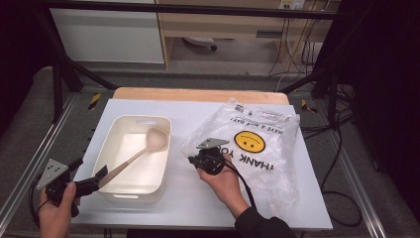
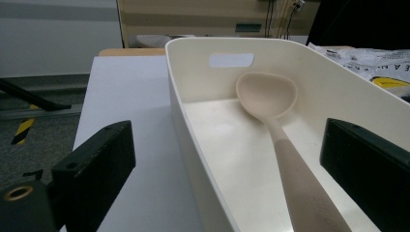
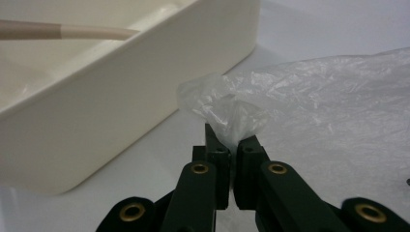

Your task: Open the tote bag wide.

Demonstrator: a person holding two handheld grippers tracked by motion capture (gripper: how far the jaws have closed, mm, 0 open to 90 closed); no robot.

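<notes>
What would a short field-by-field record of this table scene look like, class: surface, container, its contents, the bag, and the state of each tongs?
Surface: white board on a wooden table
Container: cream plastic bin, cut-out handle in its far wall
Contents: beige ladle, bowl toward the far wall, handle rising over the near rim
Bag: clear plastic bag with a yellow smiley face, lying right of the bin
Left tongs: open, jaws on either side of the ladle handle
Right tongs: shut on a pinched edge of the bag

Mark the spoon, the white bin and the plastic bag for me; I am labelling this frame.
spoon [image 1: 155, 139], high view, on its bowl.
white bin [image 1: 139, 120], high view, on its far rim.
plastic bag [image 1: 277, 148], high view, on its clear film.
</notes>
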